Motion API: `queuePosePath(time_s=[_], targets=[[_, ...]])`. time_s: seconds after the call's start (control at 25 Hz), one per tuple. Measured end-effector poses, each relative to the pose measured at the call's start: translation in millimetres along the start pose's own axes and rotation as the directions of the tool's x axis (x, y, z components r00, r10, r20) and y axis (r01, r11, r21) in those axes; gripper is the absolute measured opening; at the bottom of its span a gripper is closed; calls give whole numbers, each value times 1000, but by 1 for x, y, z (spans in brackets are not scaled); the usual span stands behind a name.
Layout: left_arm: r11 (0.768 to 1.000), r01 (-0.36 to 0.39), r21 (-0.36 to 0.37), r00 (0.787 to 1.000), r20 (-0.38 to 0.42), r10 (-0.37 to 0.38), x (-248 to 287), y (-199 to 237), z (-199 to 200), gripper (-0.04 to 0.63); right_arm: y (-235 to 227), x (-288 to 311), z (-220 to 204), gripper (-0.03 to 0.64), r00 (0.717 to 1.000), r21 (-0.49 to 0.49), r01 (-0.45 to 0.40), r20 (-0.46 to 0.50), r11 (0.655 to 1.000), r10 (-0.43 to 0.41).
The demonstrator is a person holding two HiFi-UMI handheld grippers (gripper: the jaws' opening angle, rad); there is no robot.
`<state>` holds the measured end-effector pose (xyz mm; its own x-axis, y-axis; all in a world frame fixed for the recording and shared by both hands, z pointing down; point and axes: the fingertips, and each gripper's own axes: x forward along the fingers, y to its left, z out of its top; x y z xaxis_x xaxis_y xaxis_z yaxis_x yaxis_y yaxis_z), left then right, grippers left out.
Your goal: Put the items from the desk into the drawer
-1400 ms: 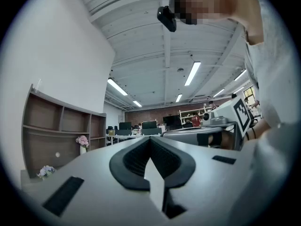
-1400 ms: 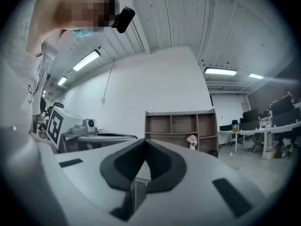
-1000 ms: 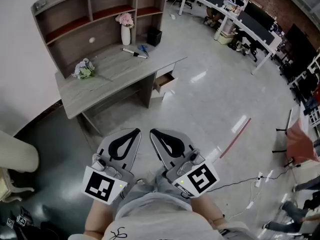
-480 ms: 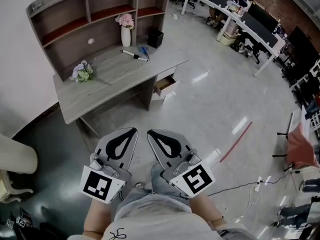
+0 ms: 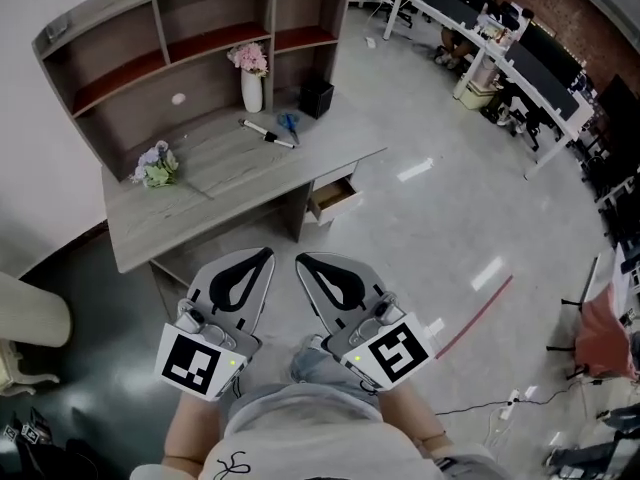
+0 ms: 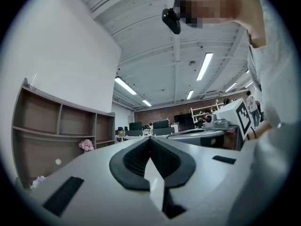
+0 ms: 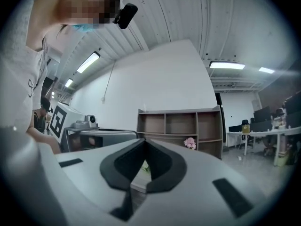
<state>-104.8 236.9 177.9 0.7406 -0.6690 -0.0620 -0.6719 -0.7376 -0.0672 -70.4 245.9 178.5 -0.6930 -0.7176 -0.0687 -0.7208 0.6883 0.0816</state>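
- Desk (image 5: 250, 175) sits upper left of centre in the head view, with a shelf hutch (image 5: 120, 63) along its back edge.
- We see four loose things on the top: a marker (image 5: 267, 134) and blue scissors (image 5: 289, 123) close together near the middle right, a white vase (image 5: 251, 89) of pink flowers behind them against the hutch, and a small flower bunch (image 5: 153, 165) at the far left end.
- A dark box (image 5: 317, 96) stands at the back right corner, under the hutch's right compartment.
- Drawer (image 5: 333, 196) is under the desk's right end, near frame centre, pulled partway out. We can't tell what is inside it.
- Left gripper (image 5: 266, 253) is at lower centre left, close to our torso. Its own view shows the left gripper (image 6: 150, 139) with pads meeting at the tips and nothing between them.
- Right gripper (image 5: 300, 260) is just beside it at lower centre. In its own view the right gripper (image 7: 143, 141) is closed at the tips too, and empty.
- Both grippers point toward the desk and are well apart from it, over bare floor (image 5: 440, 218).
- Nothing from the desk is in either claw.
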Motion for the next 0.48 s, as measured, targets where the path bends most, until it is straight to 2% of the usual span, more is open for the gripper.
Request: queuePosePath(time_s=[0.24,0.48], targets=[[999,-27,27,999,18,26,66,-1,3,5,-64,1,-5,8,999,13,-34,7,999,34],[998,-51,34,999,1,51,99,5,-1,5,-104,8,-13,8,999,41,-45,17,998,44]])
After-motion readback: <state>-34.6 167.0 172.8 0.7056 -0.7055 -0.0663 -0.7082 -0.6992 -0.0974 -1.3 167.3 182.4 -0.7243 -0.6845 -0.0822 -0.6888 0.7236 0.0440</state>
